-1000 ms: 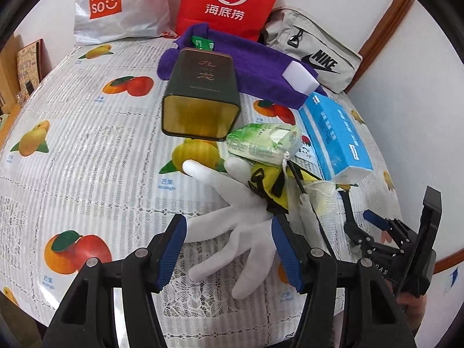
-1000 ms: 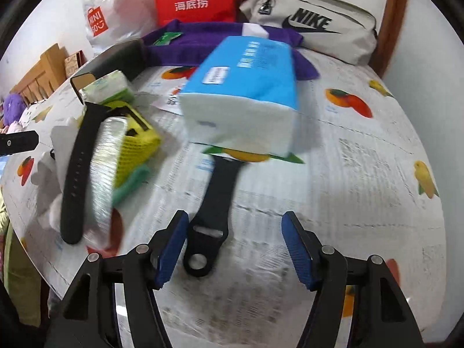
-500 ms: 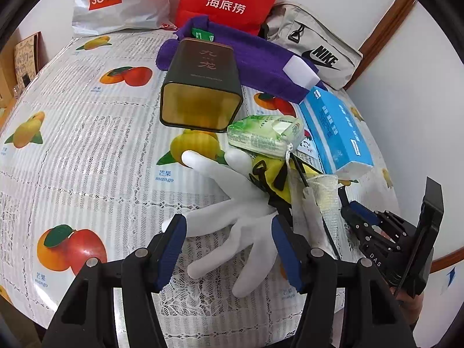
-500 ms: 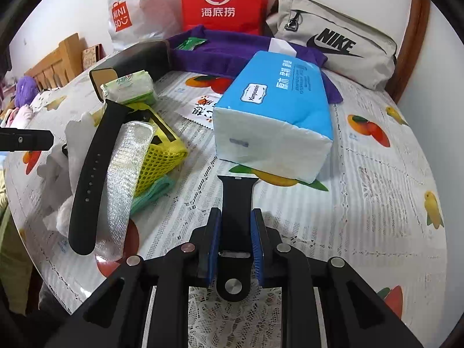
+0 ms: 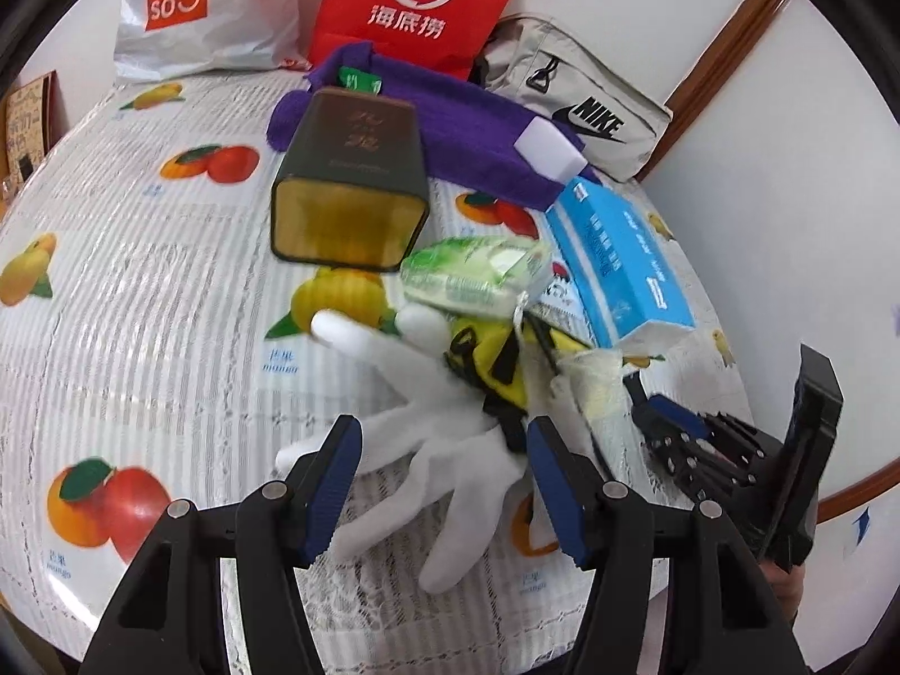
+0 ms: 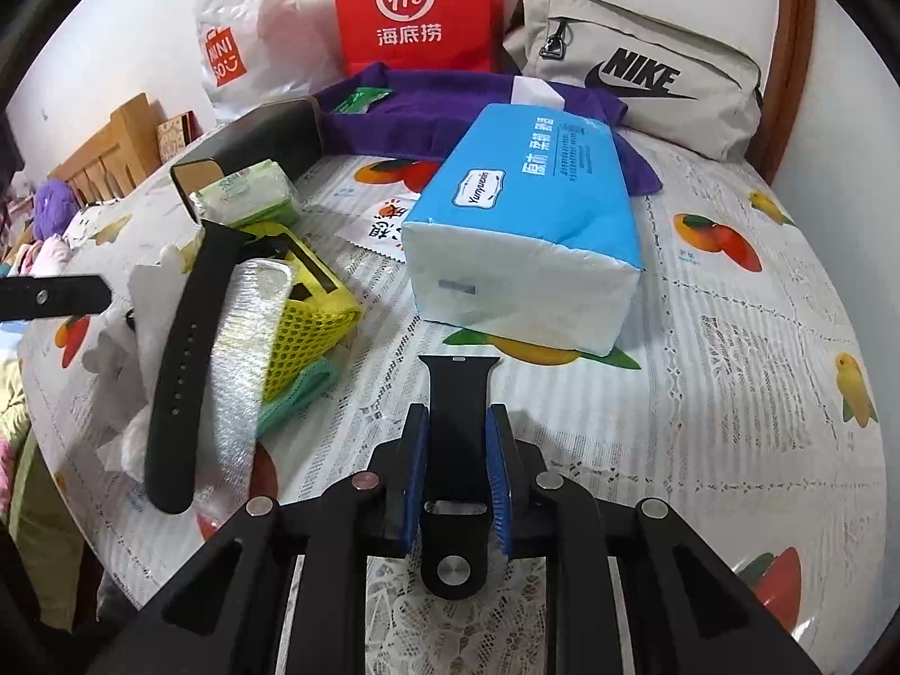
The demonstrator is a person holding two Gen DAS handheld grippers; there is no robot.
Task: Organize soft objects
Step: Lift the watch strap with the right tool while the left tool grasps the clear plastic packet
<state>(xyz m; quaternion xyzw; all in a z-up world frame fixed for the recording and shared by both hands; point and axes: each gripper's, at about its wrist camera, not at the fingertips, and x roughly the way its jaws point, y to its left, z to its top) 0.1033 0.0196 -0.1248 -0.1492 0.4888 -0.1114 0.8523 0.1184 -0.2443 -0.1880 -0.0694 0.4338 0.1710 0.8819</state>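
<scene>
My right gripper (image 6: 457,439) is shut on a short black watch strap (image 6: 457,394), held just above the tablecloth in front of a blue tissue pack (image 6: 529,214). My left gripper (image 5: 441,444) is open, its fingers either side of a white glove (image 5: 433,422) lying flat on the table. Beside the glove lie a yellow mesh pouch (image 5: 495,360), a green wet-wipe pack (image 5: 472,275) and a crumpled clear wrap (image 5: 596,382). In the right wrist view a long black strap (image 6: 185,360) rests over bubble wrap (image 6: 247,349) and the yellow mesh pouch (image 6: 304,326).
A dark open tin (image 5: 349,191) lies on its side mid-table. A purple towel (image 5: 450,124) with a white block (image 5: 548,149), a grey Nike bag (image 5: 574,107), a red bag (image 5: 416,5) and a white Miniso bag (image 5: 185,5) line the back. The right gripper's body (image 5: 731,450) shows at the table's right edge.
My right gripper has closed on the short black strap and lifted it slightly. My left gripper has edged forward over the glove and stays open.
</scene>
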